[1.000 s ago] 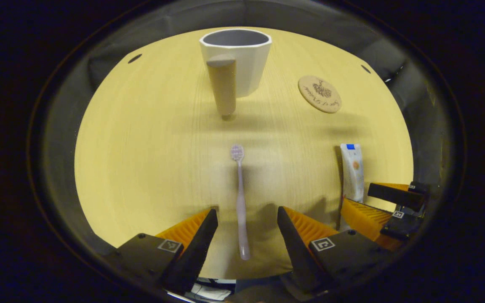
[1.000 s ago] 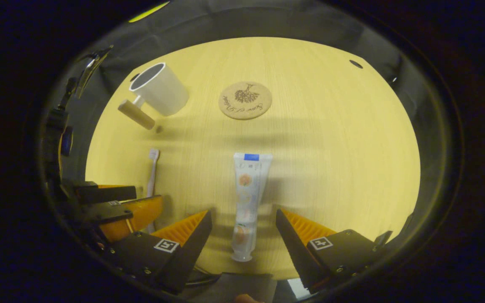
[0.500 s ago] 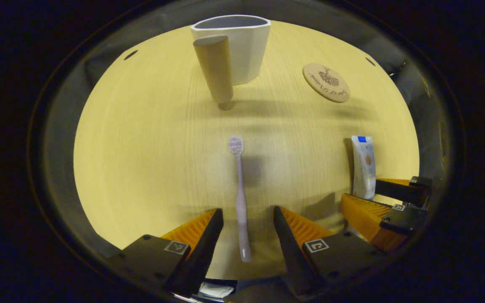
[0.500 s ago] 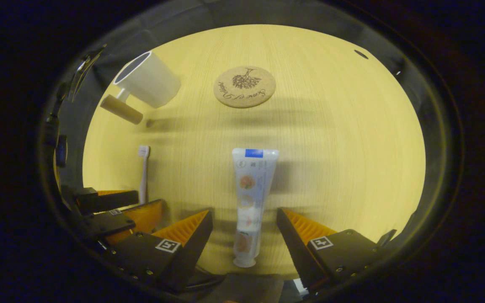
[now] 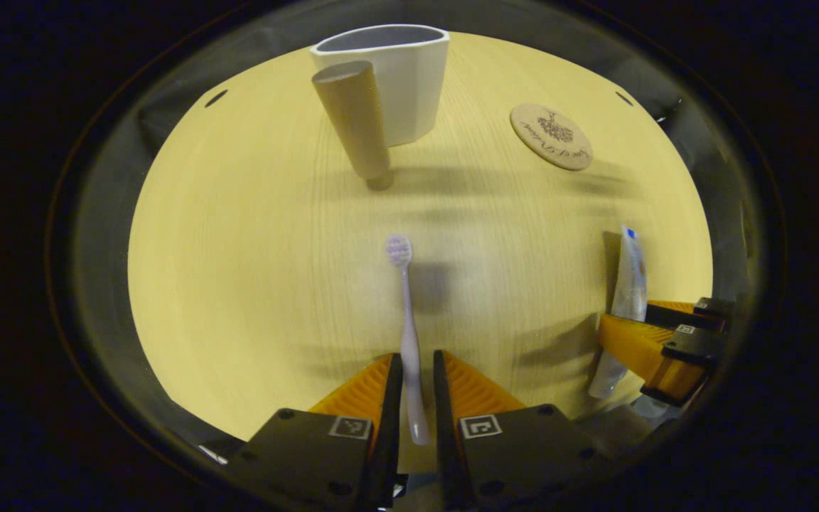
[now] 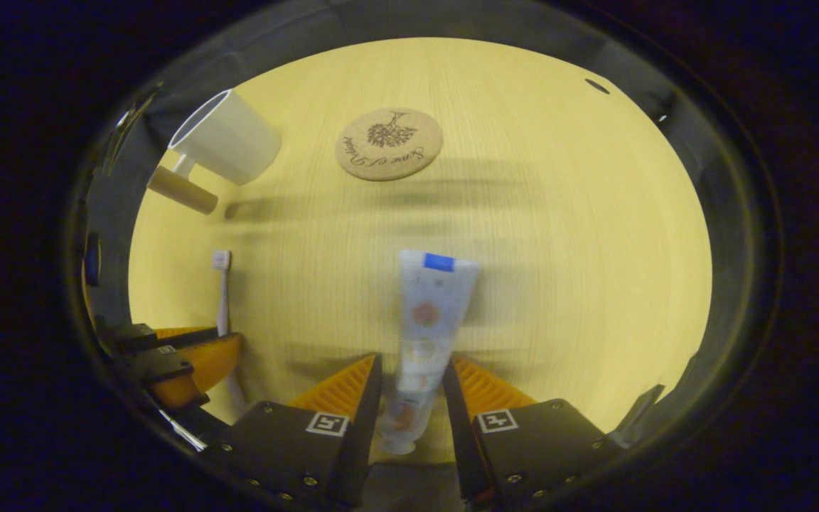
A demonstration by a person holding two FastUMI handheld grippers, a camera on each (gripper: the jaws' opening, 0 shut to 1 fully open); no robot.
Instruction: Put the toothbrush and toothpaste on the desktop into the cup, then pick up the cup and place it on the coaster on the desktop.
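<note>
**A:** Toothbrush first: where does the slim lilac plastic toothbrush (image 5: 407,334) sit?

**B:** In the left gripper view it runs up the lower centre of the frame, bristle head pointing toward the top. The left gripper (image 5: 414,380), with black bodies and ribbed orange fingers (image 5: 363,387), has closed in on the lower handle, both fingers pressing its sides. In the right gripper view the same brush (image 6: 222,299) stands at the left edge of the frame.

**A:** And the toothpaste?

**B:** The white soft tube of toothpaste with a blue band at its crimped end (image 6: 424,320) fills the lower centre of the right gripper view. The right gripper (image 6: 413,387) is clamped on its lower part, near the cap, and the tube looks slightly blurred. The left gripper view shows it edge-on at the lower right of the frame (image 5: 626,284), between the other gripper's orange fingers.

**A:** Whether either thing is off the pale yellow wood-grain desktop (image 5: 239,270)?

**B:** I cannot tell.

**A:** The cup?

**B:** The white faceted cup with a round wooden handle (image 5: 402,78) stands upright at the top centre of the left gripper view, and at the upper left of the right gripper view (image 6: 228,146).

**A:** The coaster?

**B:** The round cork coaster with a dark printed sprig (image 6: 389,144) lies flat at the top centre of the right gripper view, just right of the cup, apart from it.
</note>
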